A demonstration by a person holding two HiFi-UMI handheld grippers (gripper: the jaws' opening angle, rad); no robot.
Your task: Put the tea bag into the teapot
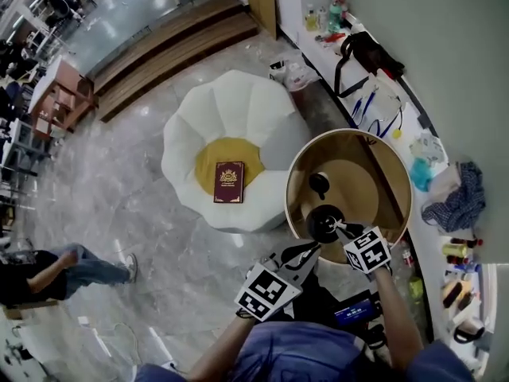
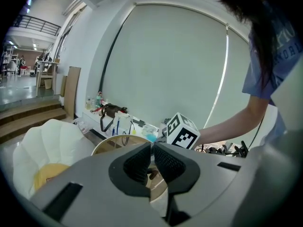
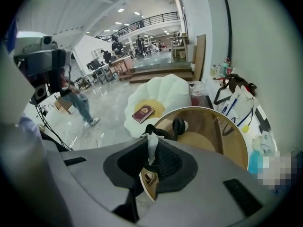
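Grips the white tea bag [image 3: 151, 148] between the fingers of the right gripper [image 3: 152, 144], clamped on it, with the bag sticking out past the fingertips. Positions that gripper right at the black teapot [image 1: 324, 223] on the round wooden counter [image 1: 400, 164]. Holds the left gripper [image 2: 152, 148] just beside the teapot, fingers together, nothing between.

a maroon book [image 1: 229, 182] lies on the white flower-shaped seat [image 1: 238, 102].
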